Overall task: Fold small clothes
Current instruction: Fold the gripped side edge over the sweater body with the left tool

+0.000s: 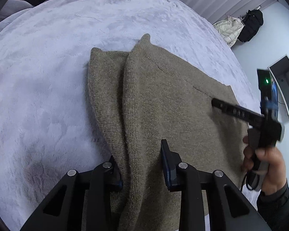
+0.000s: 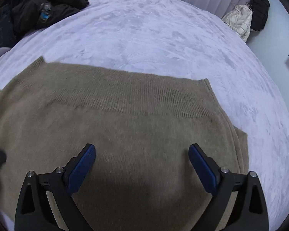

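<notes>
tan sweater [image 1: 163,100] lies flat on the bed [image 1: 38,80], left side already folded in as a ridge. left tongs [image 1: 142,165] nearly closed, pinching that ridge near the hem. right tongs [image 2: 142,165] wide open, holding nothing, over the body. advice: right grabs the right edge level with left, lift evenly, keep the crease straight.

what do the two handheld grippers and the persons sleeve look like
Both are matte black with two angular fingers, blue ribbed pads and silver round bolt heads: the left gripper and the right gripper. From the left wrist view, the right one has a grey handle, a black cable, and a green light. The sleeve is dark grey.
</notes>
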Tool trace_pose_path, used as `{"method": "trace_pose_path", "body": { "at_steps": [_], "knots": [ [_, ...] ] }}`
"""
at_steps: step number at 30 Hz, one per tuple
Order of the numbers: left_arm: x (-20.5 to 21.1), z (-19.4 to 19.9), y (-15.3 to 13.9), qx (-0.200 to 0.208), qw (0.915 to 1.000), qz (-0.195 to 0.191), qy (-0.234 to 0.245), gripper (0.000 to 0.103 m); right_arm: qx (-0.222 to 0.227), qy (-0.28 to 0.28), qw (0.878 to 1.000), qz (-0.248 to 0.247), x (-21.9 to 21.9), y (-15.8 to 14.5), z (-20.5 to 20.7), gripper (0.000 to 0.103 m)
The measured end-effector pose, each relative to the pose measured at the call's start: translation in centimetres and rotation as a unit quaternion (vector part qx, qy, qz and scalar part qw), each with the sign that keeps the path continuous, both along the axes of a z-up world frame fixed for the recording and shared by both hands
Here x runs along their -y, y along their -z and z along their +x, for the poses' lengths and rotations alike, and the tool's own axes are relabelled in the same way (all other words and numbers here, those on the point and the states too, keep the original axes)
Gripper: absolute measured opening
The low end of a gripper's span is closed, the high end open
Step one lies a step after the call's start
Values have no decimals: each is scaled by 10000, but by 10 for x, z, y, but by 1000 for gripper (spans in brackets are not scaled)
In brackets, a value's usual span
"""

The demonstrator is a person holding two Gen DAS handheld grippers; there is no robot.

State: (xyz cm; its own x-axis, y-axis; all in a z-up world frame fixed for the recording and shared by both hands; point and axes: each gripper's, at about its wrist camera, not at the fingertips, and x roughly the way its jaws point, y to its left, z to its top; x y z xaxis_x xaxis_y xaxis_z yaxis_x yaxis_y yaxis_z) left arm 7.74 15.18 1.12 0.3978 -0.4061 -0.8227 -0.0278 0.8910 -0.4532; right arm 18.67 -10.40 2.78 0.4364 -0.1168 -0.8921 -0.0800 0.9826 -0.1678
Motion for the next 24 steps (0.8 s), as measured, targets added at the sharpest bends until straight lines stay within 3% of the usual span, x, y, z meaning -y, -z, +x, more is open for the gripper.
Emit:
{"method": "trace_pose_path", "body": {
  "at_steps": [4,8,15,24],
  "knots": [
    [3,4,9,-34,10000,-19,-49,31,-370,574,9962,542,16,19,48,103],
    [2,4,11,-24,9999,-82,-68,31,-229,517,9980,297,9,21,45,103],
    [10,5,5,-60,9998,189,-60,31,-208,-3,9996,210,4,3,-41,103],
    [24,4,-7,-112,9979,635,-79,31,824,-484,9954,100,14,4,-165,103]
  ]
}}
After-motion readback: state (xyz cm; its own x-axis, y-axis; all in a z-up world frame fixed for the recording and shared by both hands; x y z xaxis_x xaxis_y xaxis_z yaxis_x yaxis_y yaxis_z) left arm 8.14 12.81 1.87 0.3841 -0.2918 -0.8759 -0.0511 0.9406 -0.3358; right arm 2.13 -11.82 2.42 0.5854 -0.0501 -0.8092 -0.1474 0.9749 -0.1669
